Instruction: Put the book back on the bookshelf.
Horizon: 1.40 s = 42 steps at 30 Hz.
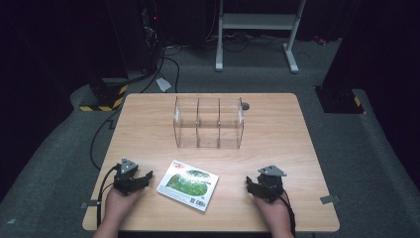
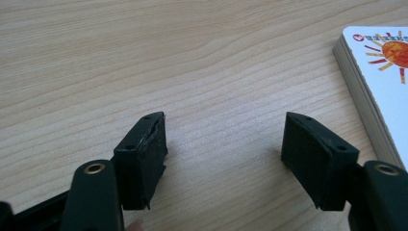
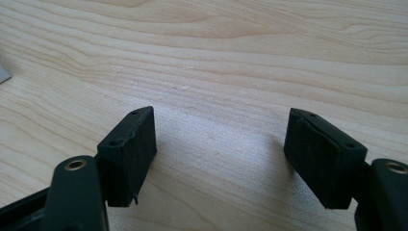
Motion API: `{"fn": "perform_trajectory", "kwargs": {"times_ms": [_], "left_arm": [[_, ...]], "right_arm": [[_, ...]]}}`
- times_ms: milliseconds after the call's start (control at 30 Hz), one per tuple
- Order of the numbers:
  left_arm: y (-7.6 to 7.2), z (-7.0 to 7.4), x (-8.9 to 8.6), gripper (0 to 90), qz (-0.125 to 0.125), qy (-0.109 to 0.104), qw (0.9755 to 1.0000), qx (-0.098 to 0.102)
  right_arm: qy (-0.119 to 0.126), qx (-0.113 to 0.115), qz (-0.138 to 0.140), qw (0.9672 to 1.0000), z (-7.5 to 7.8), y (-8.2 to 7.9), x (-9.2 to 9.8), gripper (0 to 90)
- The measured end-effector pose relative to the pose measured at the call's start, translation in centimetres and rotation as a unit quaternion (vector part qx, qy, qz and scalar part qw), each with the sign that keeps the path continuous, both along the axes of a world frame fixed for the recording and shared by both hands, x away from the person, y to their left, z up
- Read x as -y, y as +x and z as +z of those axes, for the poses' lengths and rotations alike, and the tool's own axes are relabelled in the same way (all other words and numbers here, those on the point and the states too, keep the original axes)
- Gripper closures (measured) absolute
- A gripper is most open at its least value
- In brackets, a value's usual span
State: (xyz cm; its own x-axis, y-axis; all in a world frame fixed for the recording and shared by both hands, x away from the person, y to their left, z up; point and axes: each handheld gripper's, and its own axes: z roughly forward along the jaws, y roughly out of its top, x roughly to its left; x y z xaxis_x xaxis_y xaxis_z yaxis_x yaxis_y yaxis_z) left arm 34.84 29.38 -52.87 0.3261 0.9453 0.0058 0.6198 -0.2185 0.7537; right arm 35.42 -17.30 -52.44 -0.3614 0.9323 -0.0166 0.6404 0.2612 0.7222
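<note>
Book [image 1: 187, 184] first, since that is what I take the work to be about: it lies flat near the front edge of the table [image 1: 148, 129], cover up, turned a little askew, between my two grippers and touching neither.

Going down in size, the table is pale wood, and toward its far side stands a clear organizer [image 1: 208, 122] with three upright compartments, all empty as far as I can see. It sits well apart from the book.

My left gripper [image 1: 144, 177] rests just beside the book's left edge, jaws spread with only bare wood between them; in the left gripper view the book's corner [image 2: 380, 82] sits off to the right of the jaws, its page edges plain to see. My right gripper [image 1: 250, 186] rests near the front right, farther from the book, jaws likewise spread over bare wood [image 3: 216, 139].

I judge this to be the start: nothing gripped, nothing lifted. The likely aim is to stand the book in one of the compartments. Next I would need to slide the left jaws across to the book's edge and get one under it, probably steadying the far side with the right, as a flat book gives little to pinch.
</note>
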Motion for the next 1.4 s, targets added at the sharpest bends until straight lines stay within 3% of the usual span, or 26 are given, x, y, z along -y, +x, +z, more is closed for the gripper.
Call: {"fn": "perform_trajectory", "kwargs": {"times_ms": [800, 933, 1400], "left_arm": [[-0.14, 0.00, 0.13, 33.0, 0.002, -0.002, 1.0000, 0.000], [-0.10, -0.04, 0.11, 26.1, 0.010, 0.000, 0.9999, -0.004], [-0.17, 0.13, -0.04, 25.6, -0.003, 0.002, 0.9999, -0.013]], "right_arm": [[-0.001, 0.000, 0.007, 1.0000, 0.00, -0.03, 0.00, 26.4], [-0.002, 0.000, 0.011, 0.9999, 0.01, -0.05, 0.01, 26.4], [0.004, -0.003, 0.018, 0.9998, 0.03, -0.09, 0.12, 24.9]]}}
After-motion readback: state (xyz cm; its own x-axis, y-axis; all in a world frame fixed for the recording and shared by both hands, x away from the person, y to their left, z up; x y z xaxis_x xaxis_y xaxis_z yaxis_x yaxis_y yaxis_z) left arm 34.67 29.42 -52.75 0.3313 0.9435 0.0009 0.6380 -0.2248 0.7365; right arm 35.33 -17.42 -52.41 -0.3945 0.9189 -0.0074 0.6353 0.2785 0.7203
